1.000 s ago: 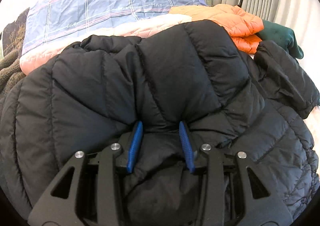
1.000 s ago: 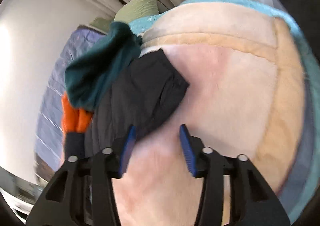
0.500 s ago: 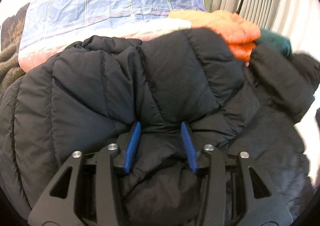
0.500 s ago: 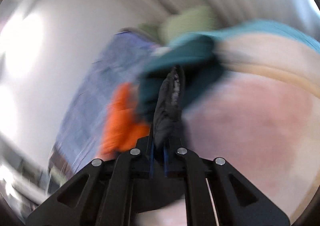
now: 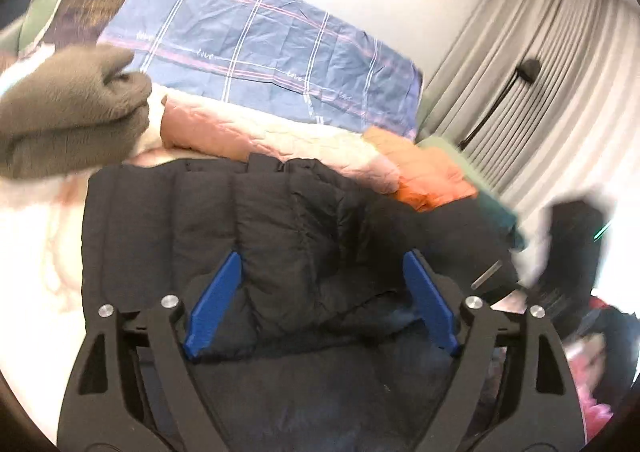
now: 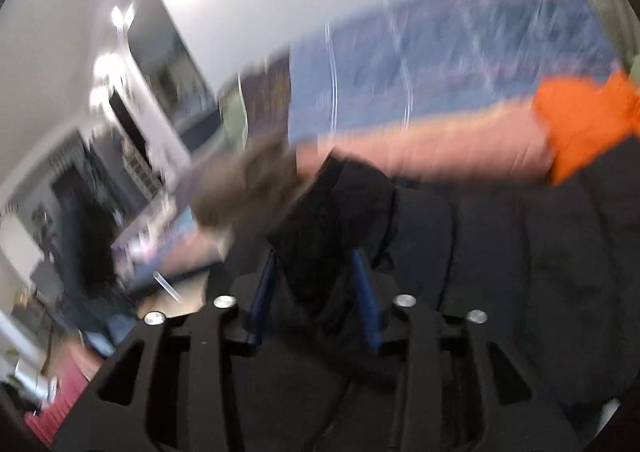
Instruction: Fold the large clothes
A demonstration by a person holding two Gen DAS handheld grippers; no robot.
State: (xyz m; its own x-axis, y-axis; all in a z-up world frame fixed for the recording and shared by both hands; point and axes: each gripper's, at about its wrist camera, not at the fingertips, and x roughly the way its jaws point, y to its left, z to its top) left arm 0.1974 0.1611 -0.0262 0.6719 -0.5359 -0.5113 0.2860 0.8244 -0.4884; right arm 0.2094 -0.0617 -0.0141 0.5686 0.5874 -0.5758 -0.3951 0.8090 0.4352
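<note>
Jacket, black quilted puffer point(image 5: 280, 236), lies folded at your 12 o'clock. Left gripper point(image 5: 320, 300) jaws opening, clear of fabric. Right gripper point(image 6: 316, 296) opening around a black flap; drop it flat before withdrawing.

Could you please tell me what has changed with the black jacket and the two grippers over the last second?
The left gripper, earlier pinching the black puffer jacket, is opening, its pads clear of the fabric. The right gripper grabbed the jacket's sleeve, swung it over the jacket and is now opening around it. The blue plaid bedding and orange jacket stayed put.
</note>
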